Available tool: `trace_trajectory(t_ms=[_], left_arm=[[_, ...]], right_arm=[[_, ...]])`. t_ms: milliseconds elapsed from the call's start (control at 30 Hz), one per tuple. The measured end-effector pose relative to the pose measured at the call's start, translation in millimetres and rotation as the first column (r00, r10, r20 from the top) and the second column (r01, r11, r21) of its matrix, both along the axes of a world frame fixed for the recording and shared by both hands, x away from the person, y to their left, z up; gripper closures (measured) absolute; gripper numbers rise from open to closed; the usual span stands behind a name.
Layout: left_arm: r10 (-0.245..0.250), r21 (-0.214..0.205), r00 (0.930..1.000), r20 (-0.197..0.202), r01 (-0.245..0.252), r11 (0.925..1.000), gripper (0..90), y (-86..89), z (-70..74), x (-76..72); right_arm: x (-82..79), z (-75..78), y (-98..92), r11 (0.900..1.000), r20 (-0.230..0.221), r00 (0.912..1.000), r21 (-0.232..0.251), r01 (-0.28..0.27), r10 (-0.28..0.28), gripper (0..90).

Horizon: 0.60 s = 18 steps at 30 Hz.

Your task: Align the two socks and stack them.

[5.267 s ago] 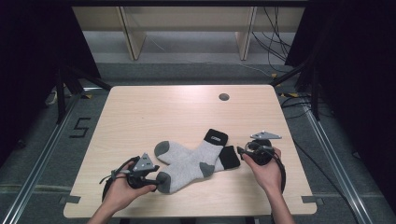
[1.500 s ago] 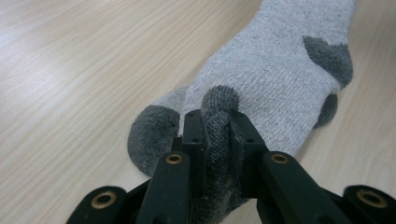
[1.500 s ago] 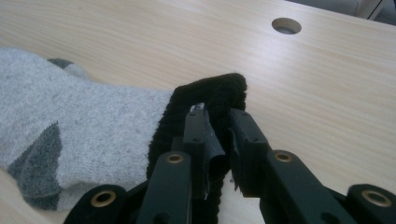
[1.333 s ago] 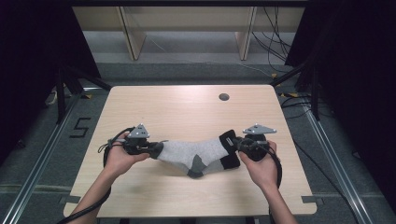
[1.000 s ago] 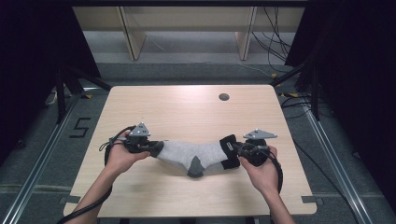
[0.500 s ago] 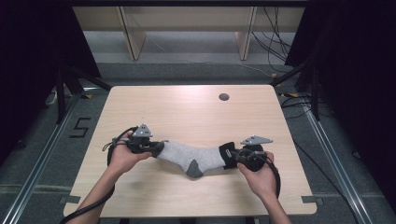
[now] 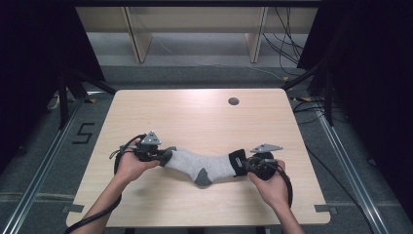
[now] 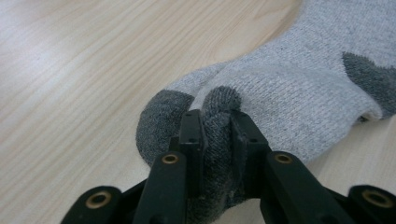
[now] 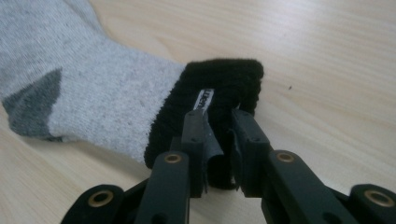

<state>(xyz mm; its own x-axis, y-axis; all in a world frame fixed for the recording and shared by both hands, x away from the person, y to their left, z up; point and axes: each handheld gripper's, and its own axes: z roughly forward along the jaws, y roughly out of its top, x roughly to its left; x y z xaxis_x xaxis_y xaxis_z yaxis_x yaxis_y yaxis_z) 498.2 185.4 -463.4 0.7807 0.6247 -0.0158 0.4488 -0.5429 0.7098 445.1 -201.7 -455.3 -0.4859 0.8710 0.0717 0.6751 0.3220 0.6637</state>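
1. Sock [image 7: 204, 165] lies stretched on the tabletop [image 7: 204, 117], near its front edge.
2. Left gripper [image 8: 215, 122] pinches the dark toe [image 8: 161, 121]; jaws just easing apart.
3. Right gripper [image 9: 219, 122] pinches the black cuff [image 9: 219, 86]; jaws likewise loosening.
4. Risk: either end slips free early, and the sock bunches or lands crooked.

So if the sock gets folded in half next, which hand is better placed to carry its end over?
Probably the right gripper: it pinches the sock's black cuff. The left gripper pinches the dark toe and can anchor it.
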Motion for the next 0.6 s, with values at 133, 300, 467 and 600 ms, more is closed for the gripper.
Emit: trace_trajectory(t_ms=[133, 300, 467, 600], left_arm=[[0.044, -0.029, 0.9989, -0.011, -0.045, 0.9986, 55.1, 3.5, -1.0, 1.0], [0.147, -0.132, 0.9881, -0.045, -0.152, 0.9795, 49.2, 27.5, 10.3, -1.4], [0.155, -0.127, 0.9762, -0.151, -0.175, 0.9764, 55.3, 33.5, -1.8, -2.4], [0.159, -0.142, 0.9596, -0.232, -0.195, 0.9704, 57.4, 30.1, -14.7, 0.6]], right_arm=[[2.4, -6.0, -3.0, 0.9998, -0.027, 0.9996, -0.017, -0.012, 0.012, 64.7], [3.8, 6.9, -9.4, 0.9978, -0.017, 0.9983, 0.035, 0.056, -0.056, 55.8], [12.8, 14.1, -12.3, 0.9973, 0.001, 0.998, 0.037, 0.064, -0.064, 55.3], [21.0, 8.9, -6.8, 0.9982, -0.008, 0.9987, 0.033, 0.051, -0.05, 55.5]])
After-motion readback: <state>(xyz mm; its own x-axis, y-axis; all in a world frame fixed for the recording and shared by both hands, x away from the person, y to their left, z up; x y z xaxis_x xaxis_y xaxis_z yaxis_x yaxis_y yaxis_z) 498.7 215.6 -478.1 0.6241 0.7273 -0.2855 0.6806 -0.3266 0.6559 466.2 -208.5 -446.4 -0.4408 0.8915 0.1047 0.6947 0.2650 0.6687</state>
